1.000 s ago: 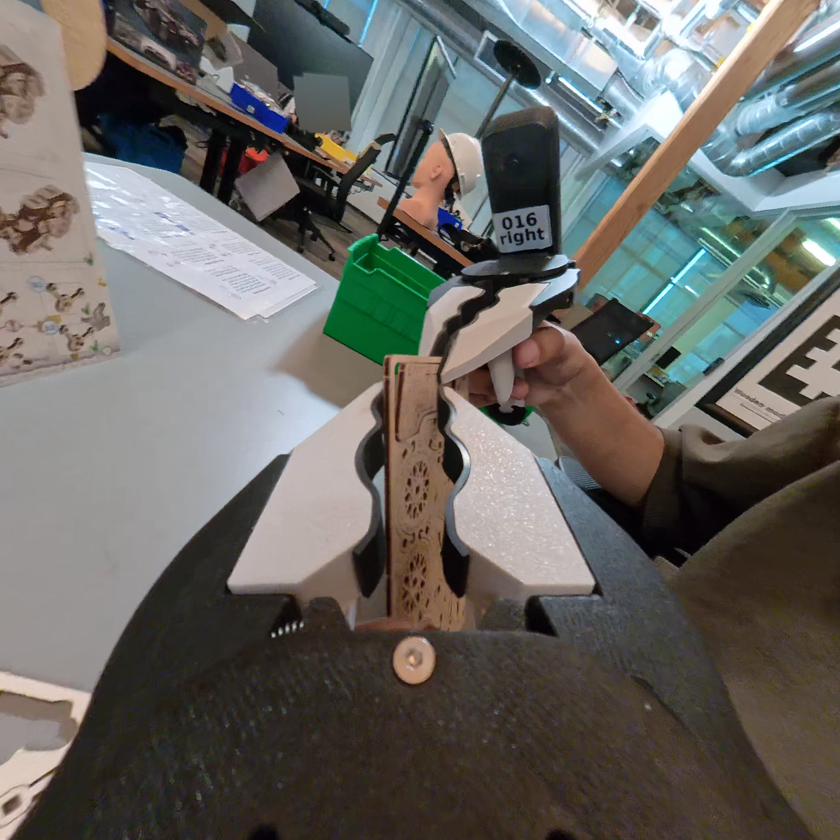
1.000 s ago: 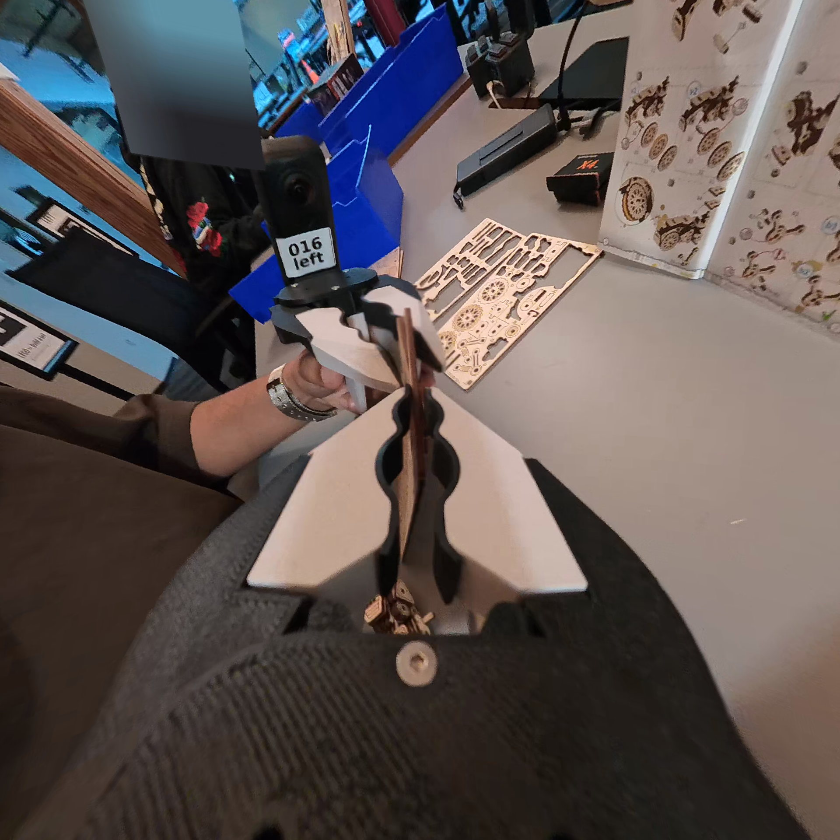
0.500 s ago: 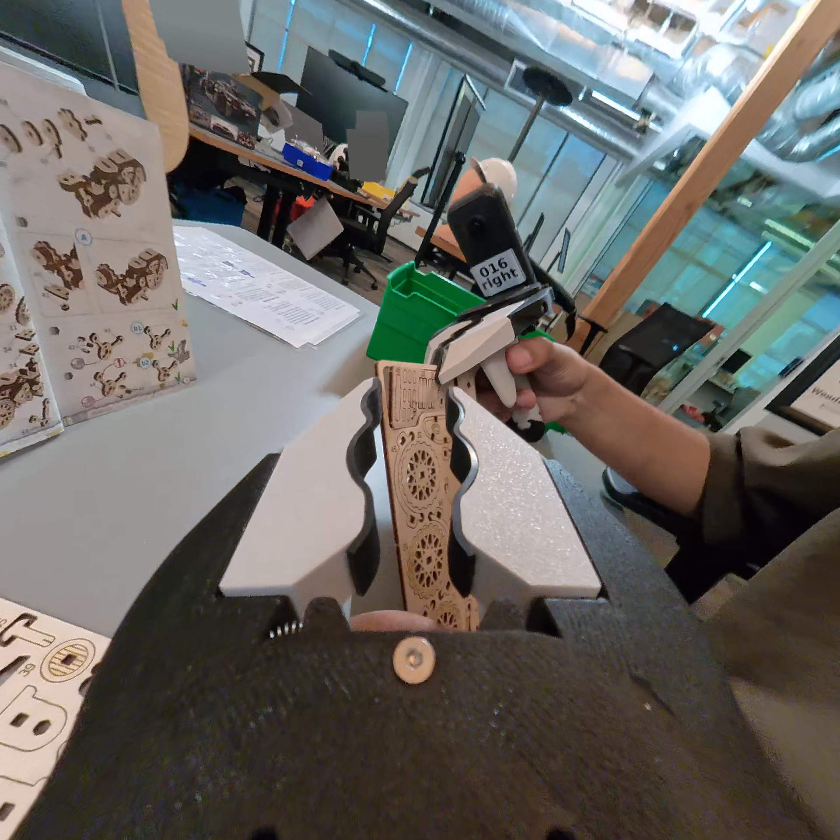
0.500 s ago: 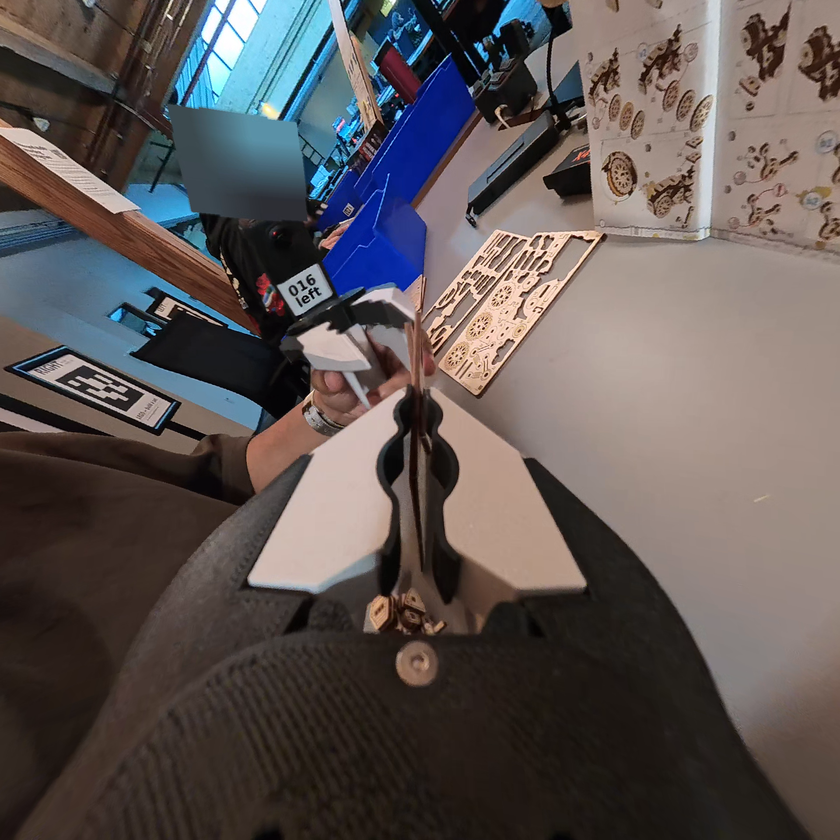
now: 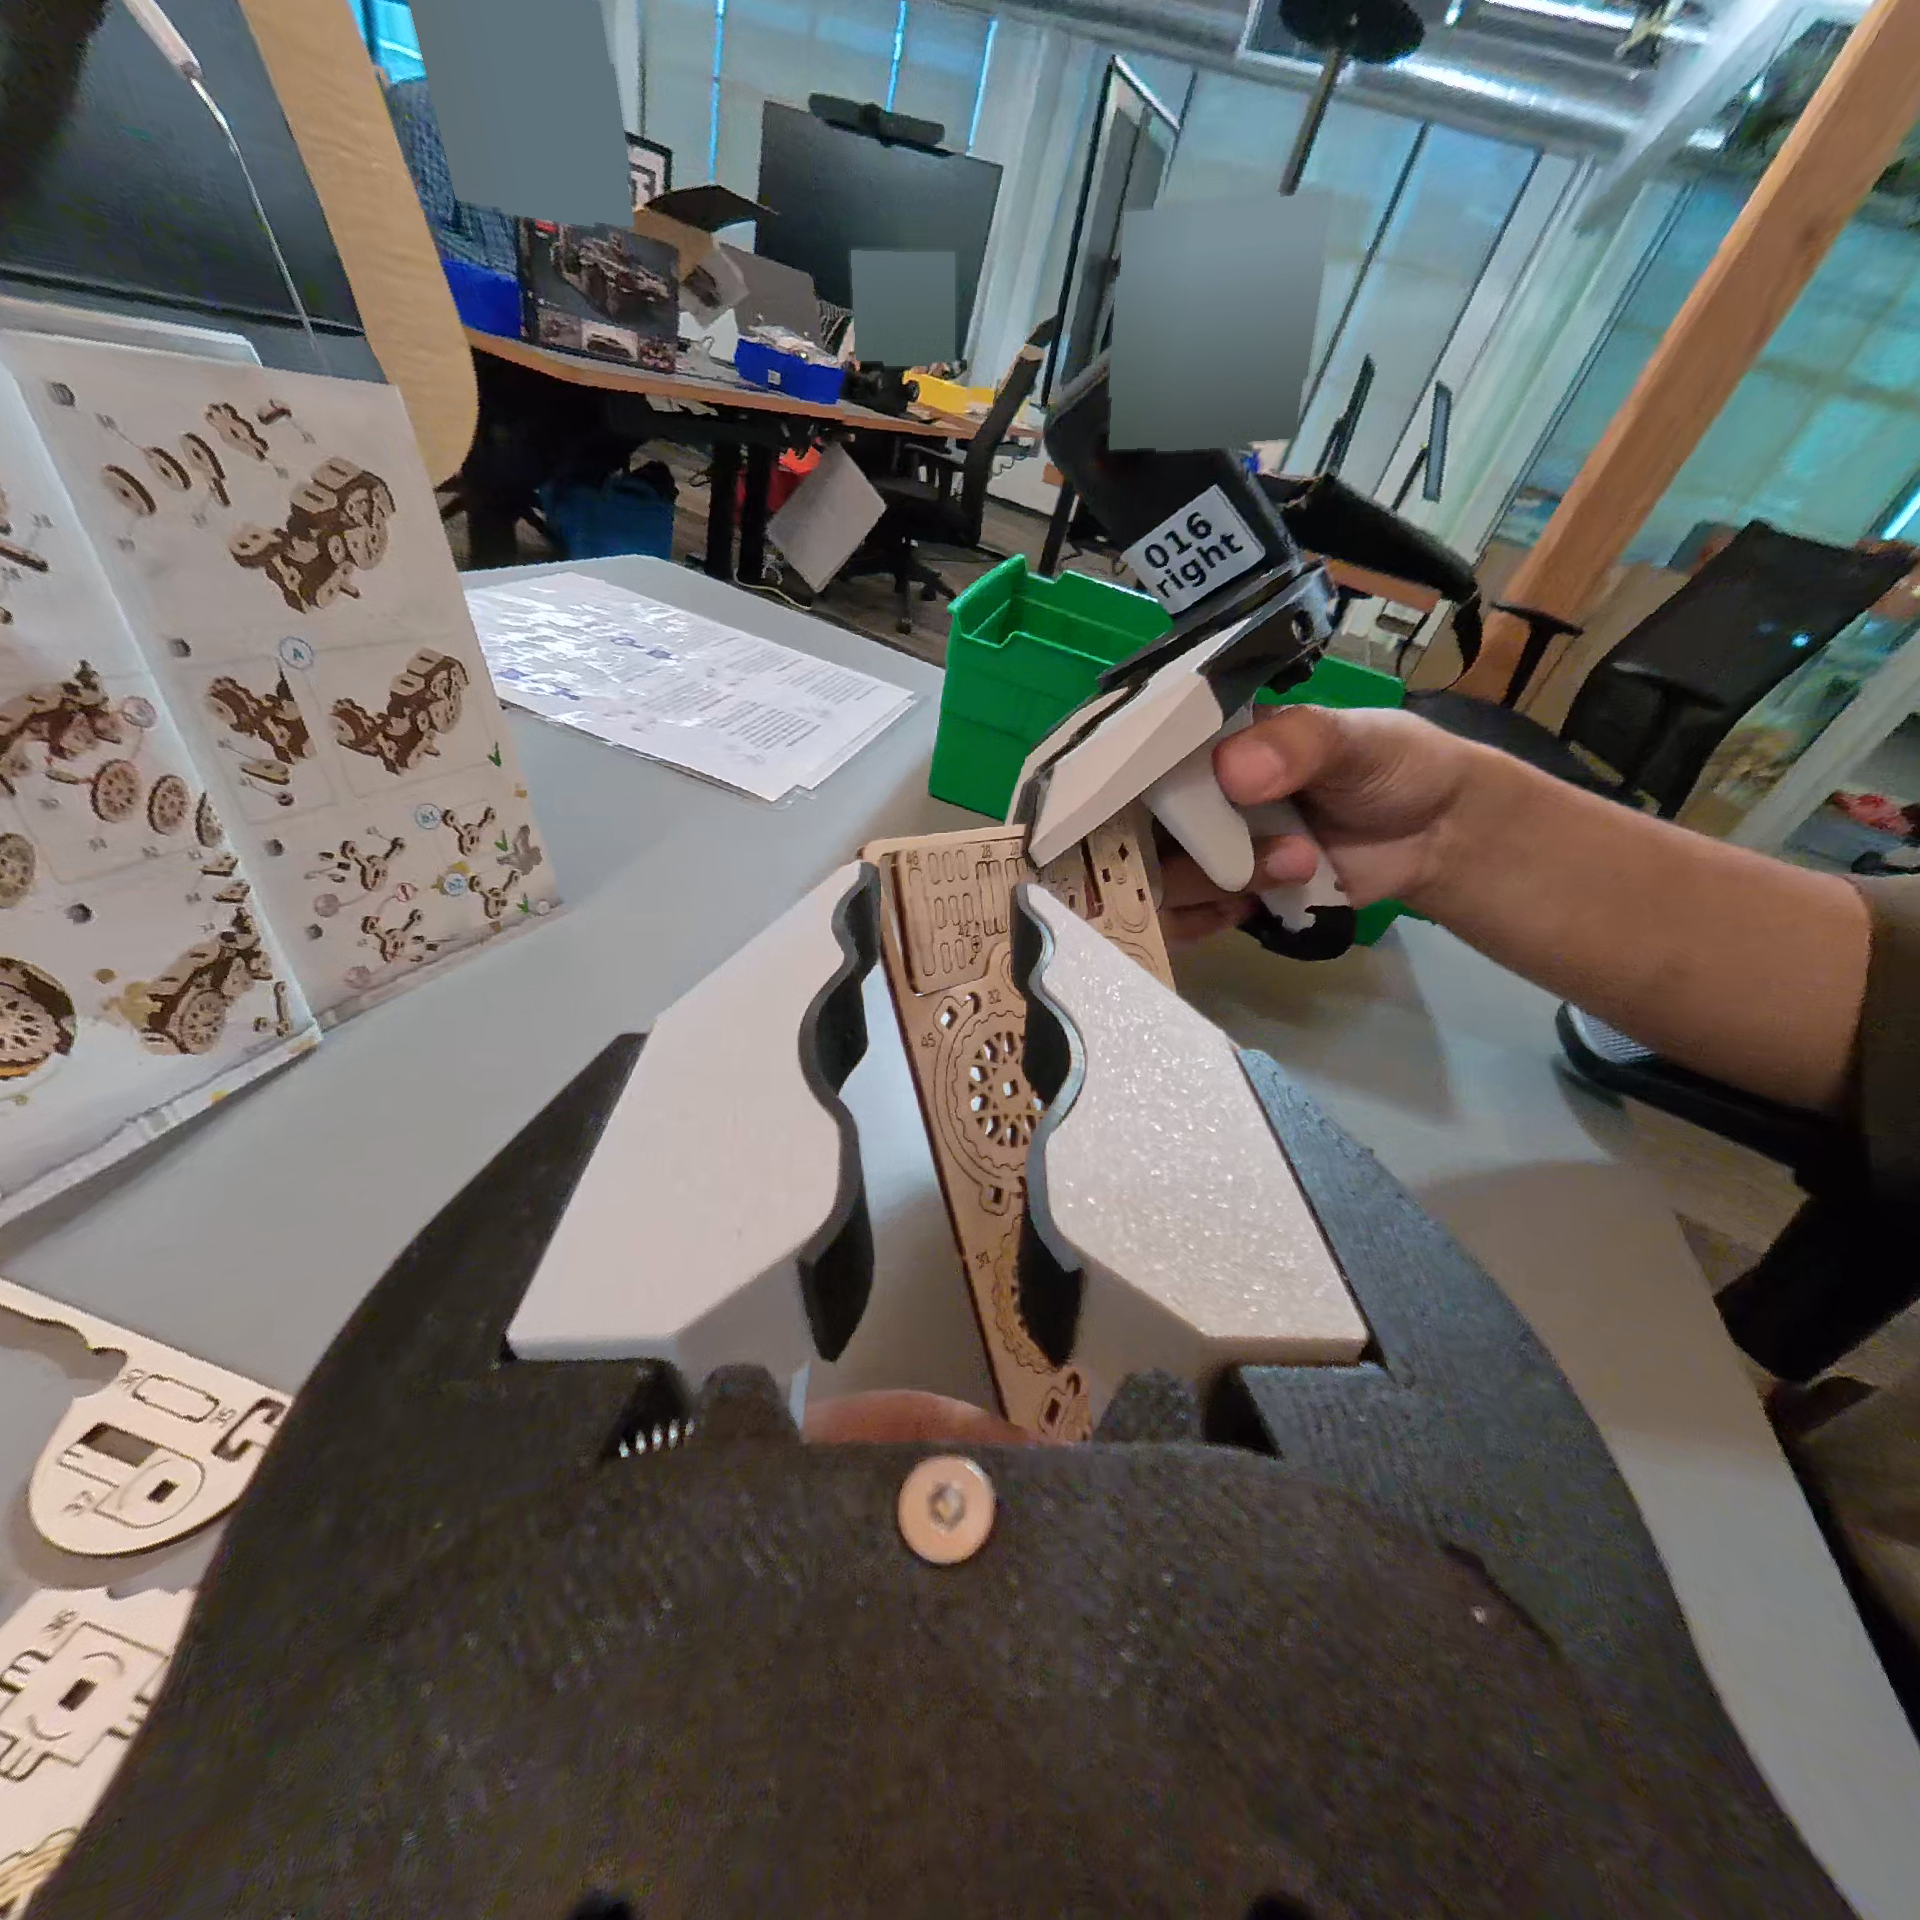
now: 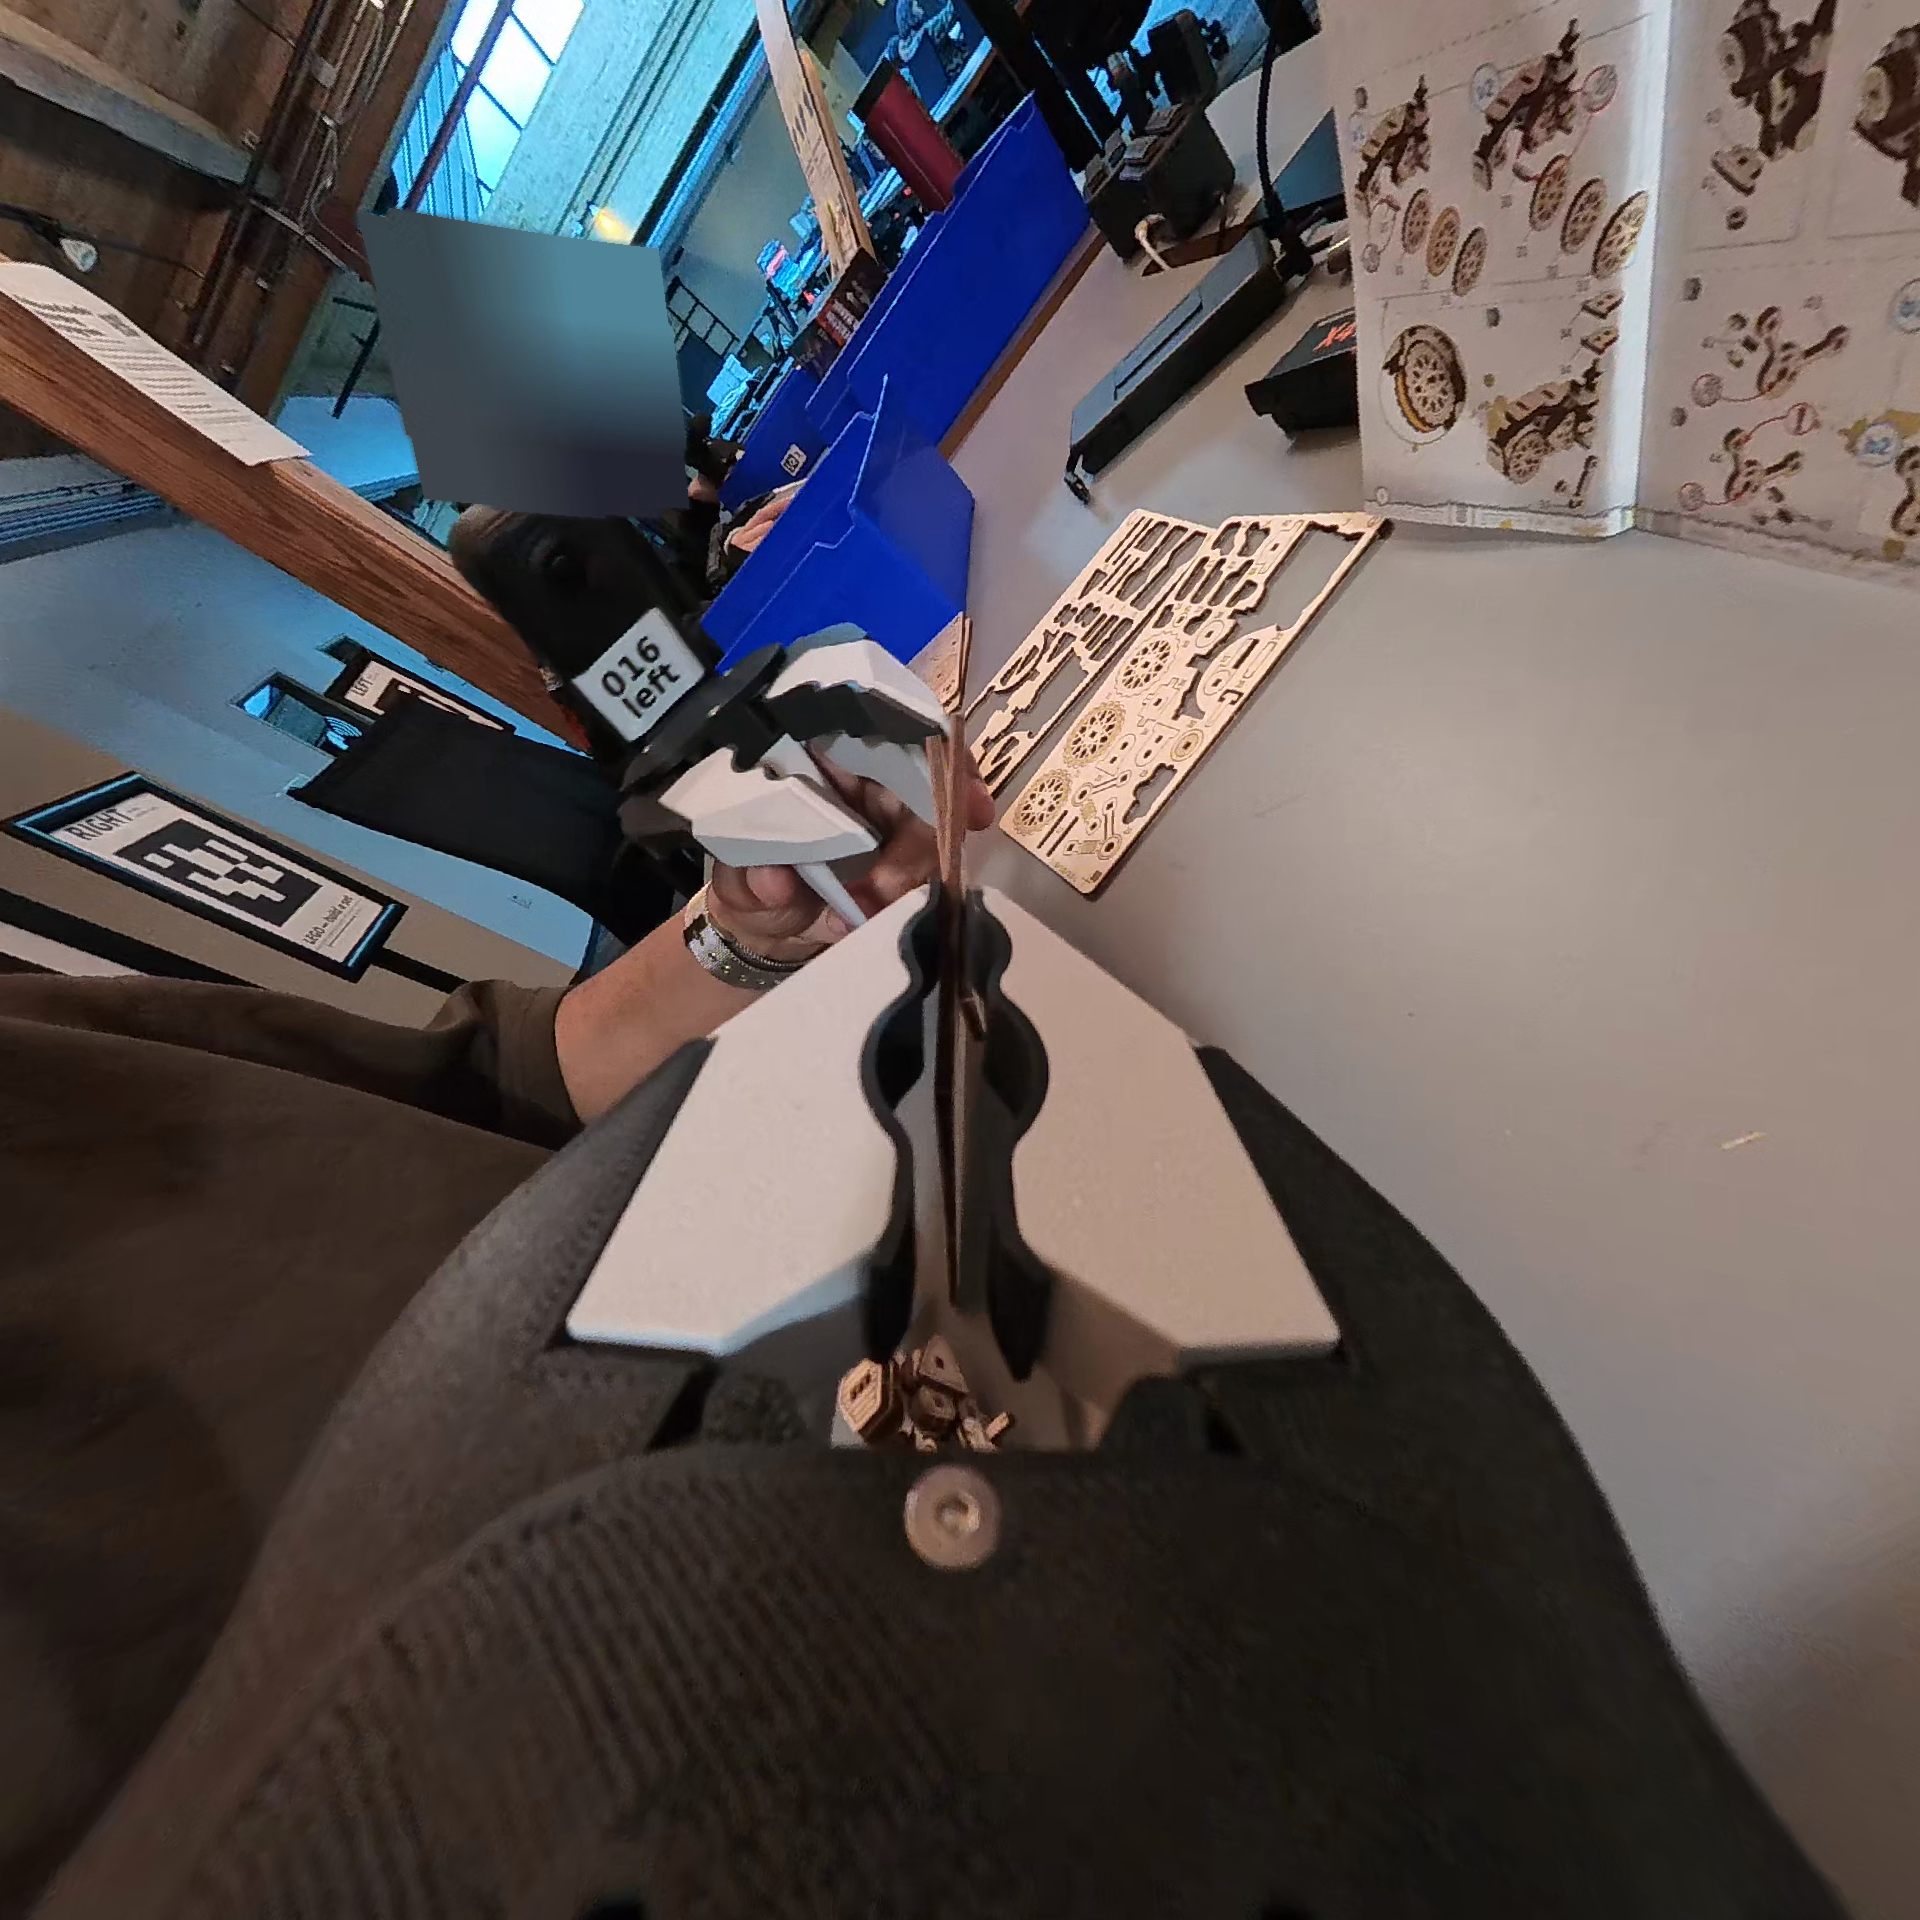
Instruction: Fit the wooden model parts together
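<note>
Gripping one wooden parts sheet [image 5: 992, 1091] from opposite ends above the desk [image 5: 343, 1122], the right gripper [image 6: 951, 904] stays pinched shut on its edge while the left gripper [image 5: 940, 914] has its jaws parted, the sheet leaning on one finger. Another laser-cut sheet [image 6: 1164, 696] lies flat near the desk's far edge, beside a standing instruction booklet [image 6: 1621, 260].

— What stands at center frame?

— A laser-cut plywood parts sheet [image 5: 977, 1049], pale tan, engraved with gears and slots, held upright and tilted slightly, seen edge-on [image 6: 951, 997] in the right wrist view.

— And the others?

— A second sheet of wooden parts [image 6: 1164, 686] lies flat on the grey table, upper center; small loose wooden pieces [image 6: 920, 1397] cluster lower center.
</note>
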Demonstrator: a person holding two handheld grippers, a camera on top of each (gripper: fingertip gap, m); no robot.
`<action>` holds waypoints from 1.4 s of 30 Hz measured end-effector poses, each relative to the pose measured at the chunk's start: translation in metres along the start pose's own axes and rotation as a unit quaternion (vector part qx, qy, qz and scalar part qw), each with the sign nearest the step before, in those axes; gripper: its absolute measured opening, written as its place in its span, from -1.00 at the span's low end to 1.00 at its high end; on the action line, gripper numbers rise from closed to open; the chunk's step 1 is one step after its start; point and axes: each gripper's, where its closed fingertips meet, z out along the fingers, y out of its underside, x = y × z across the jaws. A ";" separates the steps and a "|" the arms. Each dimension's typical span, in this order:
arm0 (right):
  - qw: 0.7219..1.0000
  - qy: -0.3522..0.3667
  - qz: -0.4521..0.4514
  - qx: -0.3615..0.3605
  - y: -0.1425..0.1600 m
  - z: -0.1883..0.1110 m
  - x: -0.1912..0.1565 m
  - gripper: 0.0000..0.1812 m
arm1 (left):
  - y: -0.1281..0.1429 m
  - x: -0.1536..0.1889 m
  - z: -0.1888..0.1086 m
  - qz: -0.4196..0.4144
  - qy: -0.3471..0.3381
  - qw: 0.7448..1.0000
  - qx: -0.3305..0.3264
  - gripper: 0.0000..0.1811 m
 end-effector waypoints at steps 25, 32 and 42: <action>0.998 0.008 -0.057 -0.007 0.002 0.005 -0.006 -0.99 | -0.001 -0.001 -0.001 0.025 -0.015 0.999 -0.012 -0.72; 0.998 0.009 -0.069 -0.001 0.000 0.003 -0.007 -0.99 | -0.003 0.002 -0.003 0.029 -0.003 1.000 -0.010 -0.71; 0.997 0.012 -0.079 -0.005 0.000 0.004 -0.007 -0.99 | -0.003 0.006 -0.005 0.027 0.015 0.999 -0.014 -0.77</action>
